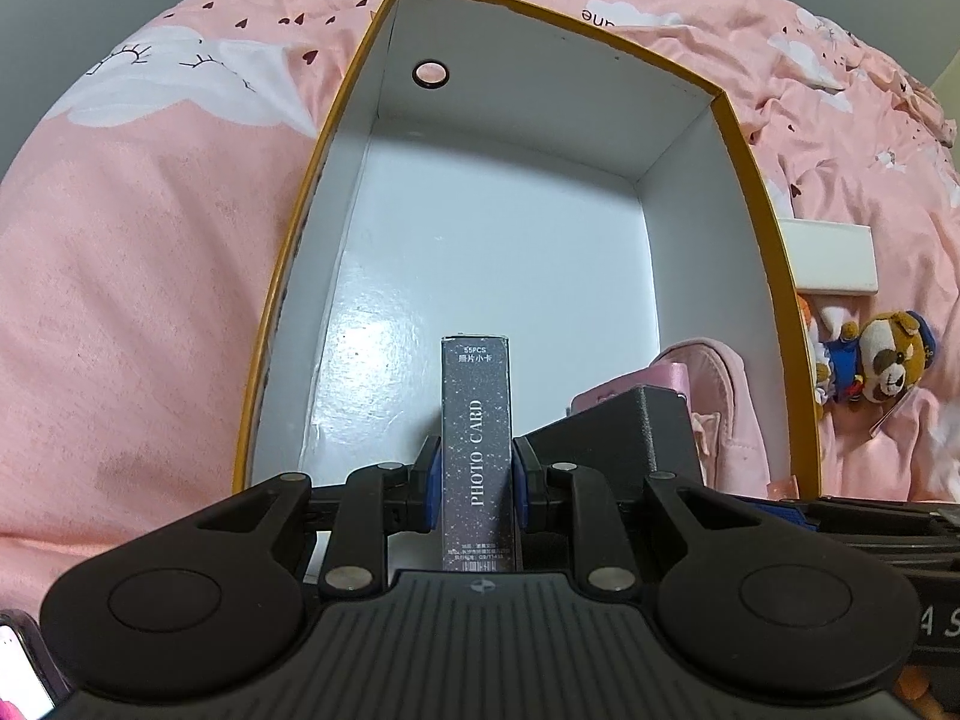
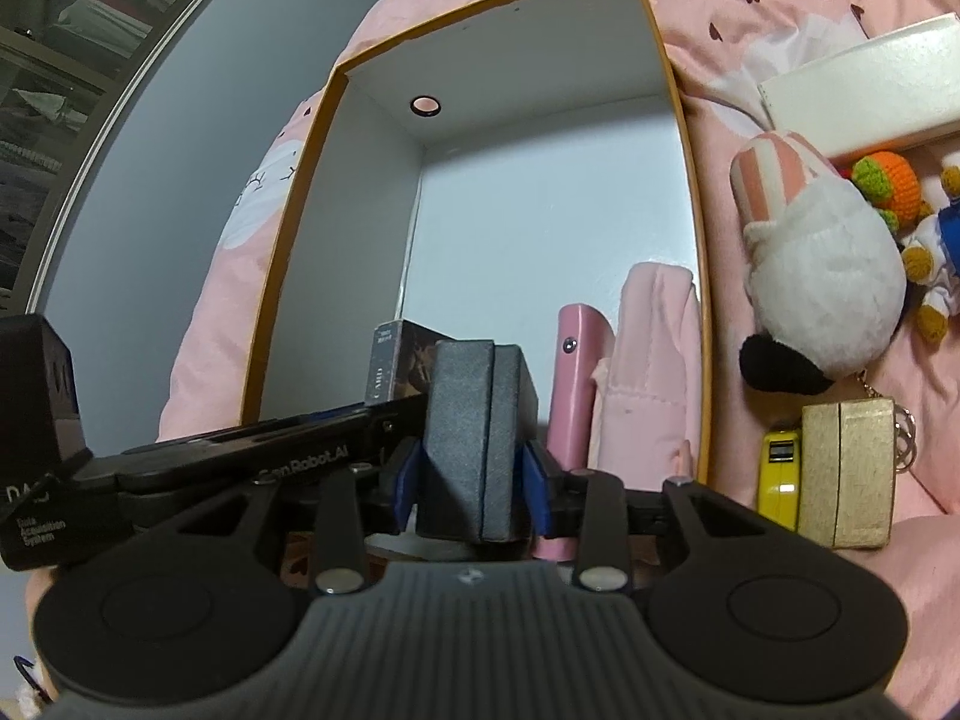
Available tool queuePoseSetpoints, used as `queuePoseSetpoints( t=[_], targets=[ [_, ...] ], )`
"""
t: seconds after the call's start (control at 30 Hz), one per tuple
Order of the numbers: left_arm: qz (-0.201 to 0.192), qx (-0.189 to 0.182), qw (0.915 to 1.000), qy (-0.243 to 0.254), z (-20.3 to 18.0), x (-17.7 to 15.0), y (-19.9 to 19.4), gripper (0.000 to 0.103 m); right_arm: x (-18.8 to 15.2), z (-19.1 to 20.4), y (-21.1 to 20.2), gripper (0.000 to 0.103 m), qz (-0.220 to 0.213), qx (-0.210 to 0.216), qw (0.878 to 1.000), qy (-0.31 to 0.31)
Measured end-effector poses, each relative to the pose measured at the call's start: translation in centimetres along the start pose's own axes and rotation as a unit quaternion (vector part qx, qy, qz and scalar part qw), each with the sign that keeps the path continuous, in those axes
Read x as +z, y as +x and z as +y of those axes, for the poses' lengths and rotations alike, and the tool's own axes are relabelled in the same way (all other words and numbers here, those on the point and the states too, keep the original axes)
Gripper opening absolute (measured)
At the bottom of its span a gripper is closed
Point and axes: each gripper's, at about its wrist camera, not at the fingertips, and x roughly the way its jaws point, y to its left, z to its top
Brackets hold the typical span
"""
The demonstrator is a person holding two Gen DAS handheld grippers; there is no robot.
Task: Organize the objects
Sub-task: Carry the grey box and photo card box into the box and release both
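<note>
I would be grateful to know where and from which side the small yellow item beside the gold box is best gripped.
Grip the yellow item across its narrow width near its upper end, coming from above. It is slim and lies close against the gold box on the pink bedding, so only its top and its side toward the storage box look free.

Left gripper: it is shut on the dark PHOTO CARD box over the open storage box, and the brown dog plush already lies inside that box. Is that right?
Not quite. The left gripper is shut on the PHOTO CARD box over the storage box, but the dog plush lies outside it on the pink bedding, beyond the box's right wall. The left wrist view shows this.
</note>
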Motion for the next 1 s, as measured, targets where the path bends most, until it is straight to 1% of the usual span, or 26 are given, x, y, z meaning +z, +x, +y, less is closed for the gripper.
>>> queuePoseSetpoints(
  t=[0.13, 0.2, 0.23, 0.27, 0.37, 0.53, 0.6, 0.77, 0.87, 0.93, 1.0],
  targets=[
    [0.003, 0.002, 1.0000, 0.002, 0.0, 0.0, 0.1, 0.025, 0.0, 0.1, -0.1, 0.041, 0.000, 0.000, 1.000, -0.003],
    [0.006, 0.003, 1.0000, 0.001, 0.0, 0.0, 0.1, 0.025, 0.1, 0.2, -0.2, 0.046, -0.003, -0.004, 1.000, -0.005],
    [0.007, 0.004, 1.0000, 0.000, 0.0, 0.0, 0.2, 0.025, 0.1, 0.2, -0.1, 0.052, -0.005, -0.011, 1.000, -0.008],
    [0.009, 0.005, 1.0000, 0.001, 0.0, 0.1, 0.3, 0.025, 0.2, 0.1, -0.2, 0.053, -0.008, -0.012, 1.000, -0.008],
    [0.016, 0.003, 0.9998, 0.009, -0.3, -0.1, 0.5, 0.025, 0.3, -0.2, -0.5, 0.052, -0.013, -0.005, 1.000, 0.000],
    [0.036, -0.021, 0.9988, 0.025, -0.6, -0.1, 0.8, 0.025, 0.8, -0.4, -1.9, 0.052, -0.045, -0.015, 0.999, -0.004],
    [0.040, -0.019, 0.9985, 0.032, -0.8, 0.0, 1.1, 0.025, 0.9, -0.6, -2.4, 0.052, -0.054, -0.018, 0.998, -0.004],
    [0.053, -0.048, 0.9972, 0.020, -0.1, 0.4, 1.7, 0.025, 0.9, -1.3, -2.6, 0.052, -0.062, -0.020, 0.998, 0.003],
    [0.058, -0.051, 0.9968, 0.021, 0.0, 0.5, 2.0, 0.025, 0.9, -1.6, -2.7, 0.052, -0.064, -0.020, 0.998, 0.006],
    [0.068, -0.052, 0.9961, 0.025, -0.4, 0.3, 2.5, 0.025, 0.8, -1.5, -2.9, 0.052, -0.066, -0.021, 0.998, 0.005],
    [0.076, -0.056, 0.9954, 0.019, -0.3, 0.3, 2.9, 0.025, 0.7, -1.5, -3.0, 0.052, -0.067, -0.021, 0.998, 0.003]
  ],
)
